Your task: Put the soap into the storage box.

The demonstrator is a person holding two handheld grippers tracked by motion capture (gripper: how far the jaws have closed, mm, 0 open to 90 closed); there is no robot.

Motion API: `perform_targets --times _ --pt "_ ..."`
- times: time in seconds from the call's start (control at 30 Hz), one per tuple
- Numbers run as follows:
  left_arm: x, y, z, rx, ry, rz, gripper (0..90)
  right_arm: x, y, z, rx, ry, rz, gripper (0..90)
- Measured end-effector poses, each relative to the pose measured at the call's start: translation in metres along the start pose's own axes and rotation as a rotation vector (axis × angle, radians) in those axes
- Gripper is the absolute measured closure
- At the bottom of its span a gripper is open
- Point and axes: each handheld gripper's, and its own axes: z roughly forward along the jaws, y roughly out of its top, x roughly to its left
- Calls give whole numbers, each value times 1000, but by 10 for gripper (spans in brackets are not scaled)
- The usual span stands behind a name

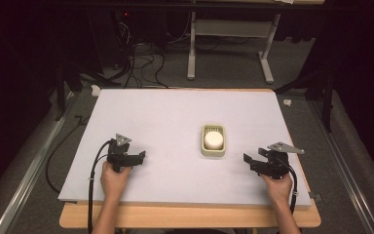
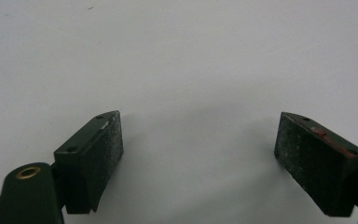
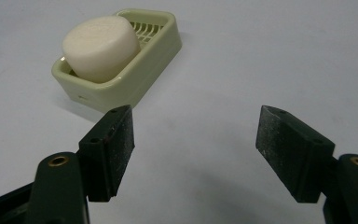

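Both grippers black w/ grey three-cornered plate on top. Left gripper [image 1: 141, 156]: black cable off its rear toward 6 o'clock; brass-ringed hole at jaw base, two small screws per jaw, red mark on one. Right gripper [image 1: 247, 158]: same build, scuffed pads. Forearms bare, no sleeves.

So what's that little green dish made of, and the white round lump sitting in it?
The soap dish looks like moulded plastic: pale green, smooth with a faint sheen, rounded corners and a slotted drain grid in its floor. The round soap bar looks like solid soap: creamy white, matte, slightly waxy, with softened edges. It could be wax or a dummy block; the look alone doesn't settle that.
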Motion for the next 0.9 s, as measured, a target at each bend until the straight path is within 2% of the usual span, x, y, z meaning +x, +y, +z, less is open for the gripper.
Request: perform_targets --times 0.37,0.9 --pt "0 0 0 0 0 0 158 5 -3 10 26 2 -6 288" --pt "0 0 0 0 0 0 158 2 -4 24 81 -79 -5 296"
